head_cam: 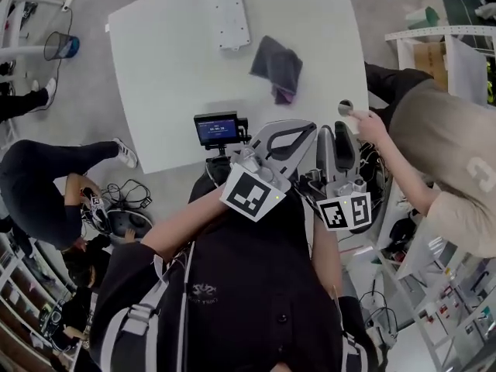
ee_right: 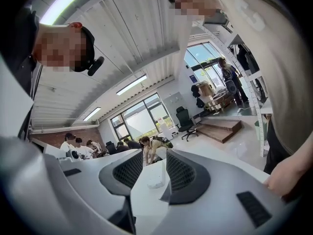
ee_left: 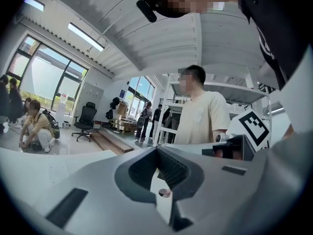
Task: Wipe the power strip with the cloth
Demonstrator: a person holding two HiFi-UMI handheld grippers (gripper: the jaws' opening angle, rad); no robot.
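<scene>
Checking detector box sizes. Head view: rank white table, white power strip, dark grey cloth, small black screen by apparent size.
1. White table
2. White power strip and dark grey cloth: too alike to rank
3. Small black screen

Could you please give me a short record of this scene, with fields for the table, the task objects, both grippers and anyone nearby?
table: white
power strip: white, flat, near the far edge
cloth: dark, crumpled, right of the power strip, not touching it
small screen: at the table's near edge
left gripper: jaw tips together, nothing held
right gripper: jaws apart, empty
bystander's hand: at the table's right edge
task state: cloth not yet picked up, both grippers short of it
</scene>
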